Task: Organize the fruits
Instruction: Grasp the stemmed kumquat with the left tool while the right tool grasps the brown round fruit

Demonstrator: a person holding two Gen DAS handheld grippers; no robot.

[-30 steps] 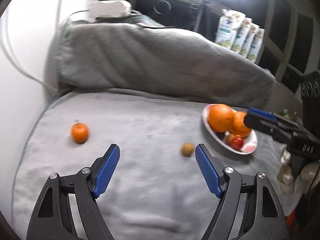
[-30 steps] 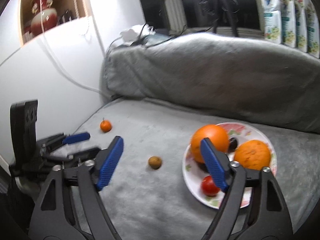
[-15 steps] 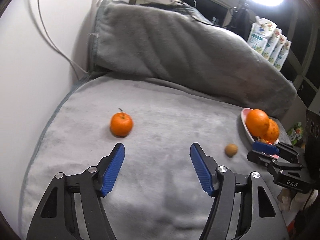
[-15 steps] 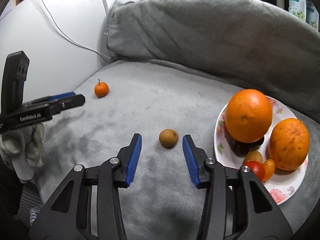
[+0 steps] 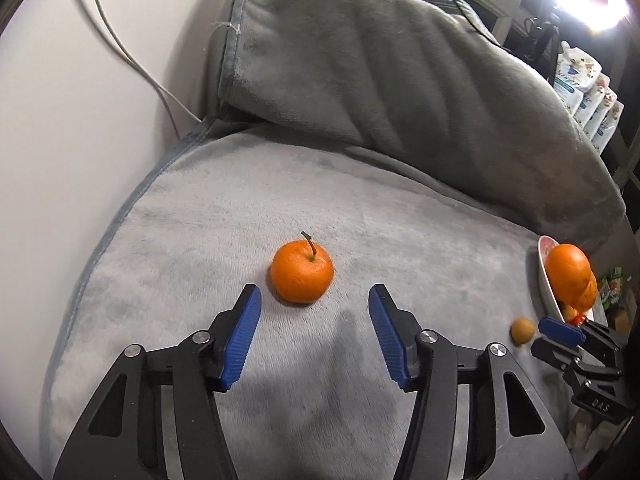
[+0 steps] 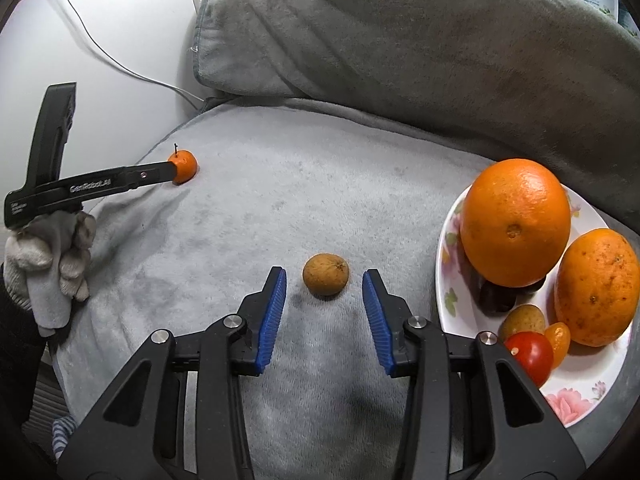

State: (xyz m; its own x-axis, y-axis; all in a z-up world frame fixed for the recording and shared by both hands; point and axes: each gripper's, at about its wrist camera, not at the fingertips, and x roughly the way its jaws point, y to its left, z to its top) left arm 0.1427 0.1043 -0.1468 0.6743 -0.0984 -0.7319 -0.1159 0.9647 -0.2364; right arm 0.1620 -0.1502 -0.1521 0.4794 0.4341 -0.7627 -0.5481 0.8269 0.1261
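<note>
A small orange mandarin with a stem lies on the grey blanket. My left gripper is open, its blue pads just short of the mandarin on either side. A small brown round fruit lies on the blanket left of a white floral plate. My right gripper is open, its pads on either side of the brown fruit, not touching. The plate holds two big oranges, a red tomato and other small fruits. The mandarin also shows in the right wrist view, beside the left gripper.
A thick folded grey cushion rises behind the flat blanket. A white wall with a cable bounds the left side. Several printed packets stand at the far right. A gloved hand holds the left gripper.
Both grippers have moved forward and down. The left one has closed in on the mandarin, the right one on the brown fruit. Both stay open, the right narrower than a second ago.
</note>
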